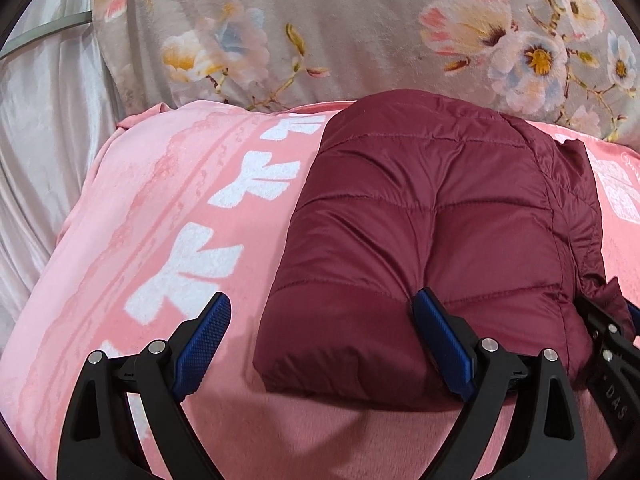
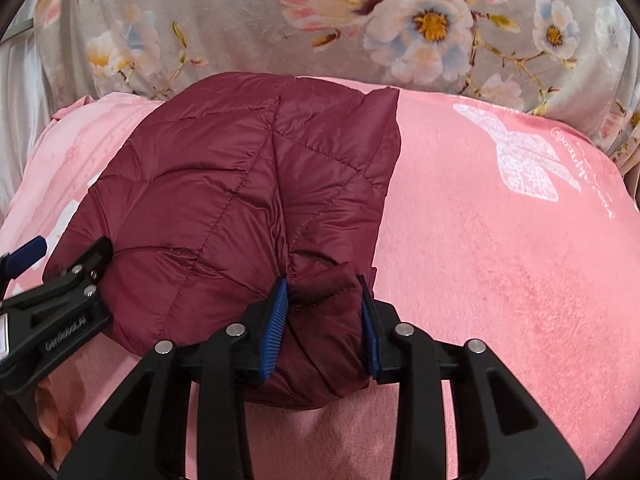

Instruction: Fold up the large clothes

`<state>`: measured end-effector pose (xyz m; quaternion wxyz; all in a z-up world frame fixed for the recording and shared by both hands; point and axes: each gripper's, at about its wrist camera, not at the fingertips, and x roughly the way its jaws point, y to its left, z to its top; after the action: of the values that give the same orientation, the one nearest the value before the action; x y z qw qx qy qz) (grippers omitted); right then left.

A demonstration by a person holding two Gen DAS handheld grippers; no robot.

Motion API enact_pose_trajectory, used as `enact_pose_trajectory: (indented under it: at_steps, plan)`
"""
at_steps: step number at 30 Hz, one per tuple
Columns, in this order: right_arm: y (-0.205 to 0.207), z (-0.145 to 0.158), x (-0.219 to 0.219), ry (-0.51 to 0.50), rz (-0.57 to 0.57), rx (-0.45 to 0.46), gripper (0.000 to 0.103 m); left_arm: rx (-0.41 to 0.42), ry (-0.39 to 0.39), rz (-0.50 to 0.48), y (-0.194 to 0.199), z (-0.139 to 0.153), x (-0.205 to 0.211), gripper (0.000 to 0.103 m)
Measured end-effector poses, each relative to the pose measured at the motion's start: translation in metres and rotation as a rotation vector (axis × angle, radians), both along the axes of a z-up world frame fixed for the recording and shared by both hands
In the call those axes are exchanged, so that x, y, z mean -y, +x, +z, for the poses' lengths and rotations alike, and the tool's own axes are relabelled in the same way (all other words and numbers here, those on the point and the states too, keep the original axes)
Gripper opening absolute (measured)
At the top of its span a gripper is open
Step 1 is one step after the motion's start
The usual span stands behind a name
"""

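Jacket [image 1: 432, 216] is folded into a compact maroon bundle on my pink blanket [image 1: 168, 200]. My right tool [image 2: 324, 320] is clamped on a bunched end at the near edge, probably to pin the fold. My left tool [image 1: 320, 344] gapes wide, one finger pressing the padding, gripping nothing. Flowered grey cover [image 1: 360, 20] lies behind, pale sheet [image 1: 48, 128] at left: a bed.

Jacket [image 2: 224, 184] corner hidden between right gripper [image 2: 324, 320] fingers, blanket [image 2: 500, 260] edges cropped
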<state>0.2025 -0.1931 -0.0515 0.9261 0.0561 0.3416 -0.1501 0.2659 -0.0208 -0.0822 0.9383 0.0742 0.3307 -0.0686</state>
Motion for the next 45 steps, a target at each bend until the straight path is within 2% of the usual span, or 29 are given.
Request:
enact_pose_trajectory:
  at_steps: [4,7,12,15,23,31,45]
  plan:
    - [-0.028,0.002,0.004,0.019,-0.041,0.027,0.045,-0.007,0.0,-0.009,-0.012,-0.001,-0.004,0.092]
    - [-0.059,0.002,-0.004,-0.02,-0.054,0.045,0.048,-0.013,0.004,-0.018,-0.026,-0.001,-0.007,0.092]
    - [-0.097,-0.004,-0.023,-0.041,-0.043,0.027,0.062,-0.048,0.049,-0.03,-0.057,-0.007,-0.007,0.092]
    - [-0.116,-0.005,-0.033,-0.046,-0.045,0.022,0.066,-0.037,0.063,-0.03,-0.078,-0.007,-0.009,0.092]
    - [-0.158,-0.004,-0.06,-0.092,-0.031,0.053,0.071,-0.046,0.061,-0.027,-0.126,-0.01,-0.02,0.092]
    - [-0.179,-0.005,-0.067,-0.069,-0.021,0.063,0.071,-0.042,0.047,0.0,-0.157,-0.01,-0.031,0.092]
    - [-0.176,-0.008,-0.066,-0.065,-0.024,0.044,0.071,-0.046,0.045,0.01,-0.161,-0.011,-0.033,0.092]
